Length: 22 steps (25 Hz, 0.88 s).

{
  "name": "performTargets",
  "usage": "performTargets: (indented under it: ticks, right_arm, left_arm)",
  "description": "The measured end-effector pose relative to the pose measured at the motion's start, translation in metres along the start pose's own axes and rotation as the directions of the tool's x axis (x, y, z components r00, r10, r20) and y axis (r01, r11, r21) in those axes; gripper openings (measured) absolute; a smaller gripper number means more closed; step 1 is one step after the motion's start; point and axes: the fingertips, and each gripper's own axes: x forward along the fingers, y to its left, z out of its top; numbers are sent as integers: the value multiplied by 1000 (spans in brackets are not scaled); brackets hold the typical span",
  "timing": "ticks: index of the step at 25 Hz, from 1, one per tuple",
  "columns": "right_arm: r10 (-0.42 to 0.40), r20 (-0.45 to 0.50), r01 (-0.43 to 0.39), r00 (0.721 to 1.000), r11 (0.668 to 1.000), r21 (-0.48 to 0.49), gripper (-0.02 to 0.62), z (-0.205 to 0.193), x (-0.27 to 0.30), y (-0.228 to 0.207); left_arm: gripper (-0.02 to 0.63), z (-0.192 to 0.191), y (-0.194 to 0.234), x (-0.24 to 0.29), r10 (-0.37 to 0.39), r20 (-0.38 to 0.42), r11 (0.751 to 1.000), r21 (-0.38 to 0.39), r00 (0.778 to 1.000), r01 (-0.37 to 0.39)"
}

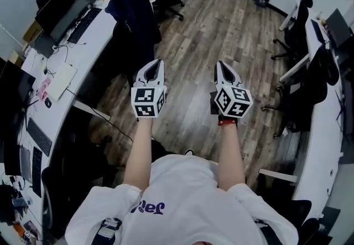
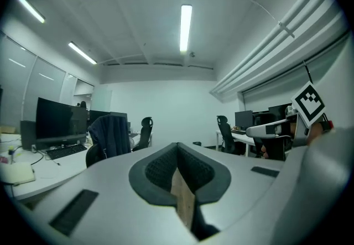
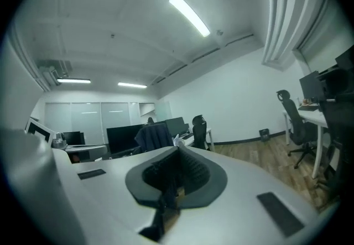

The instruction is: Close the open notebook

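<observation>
I stand on a wooden floor between two rows of desks and hold both grippers out level at chest height. My left gripper (image 1: 156,63) has its jaws together with nothing between them, and in the left gripper view (image 2: 178,149) the pads meet. My right gripper (image 1: 221,65) is beside it, a hand's width away, also shut and empty (image 3: 178,151). I cannot make out an open notebook. A flat white pad (image 1: 60,81) lies on the long desk at the left, out of reach of both grippers.
The left desk (image 1: 83,45) carries monitors, keyboards (image 1: 82,25) and cables. A chair draped with a dark jacket (image 1: 135,14) stands just ahead on the left. More office chairs (image 1: 298,22) and a second desk (image 1: 323,122) line the right side.
</observation>
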Motion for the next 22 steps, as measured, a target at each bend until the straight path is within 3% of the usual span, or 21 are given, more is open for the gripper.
performTargets:
  ticks: [7,11,16,22]
  right_arm:
    - [141,-56,-141,988,990,16,15,-20,34,68]
    - [236,-91,-234,968,972,27,14,-32,57,113]
    - [370,-139,-369,919,929,32,15,-51,80,184]
    - [508,-187,-509,841,860,47,15,-72,97,269]
  left_arm:
    - [20,-7,58,-47,146,1,988,-53,989,-145]
    - [20,-11,95,-76,240,-4,969,-57,971,-240]
    - [20,-15,145,-119,363,-13,929,-71,932,-363]
    - [20,-25,201,-175,495,-33,863,-99,868,-495]
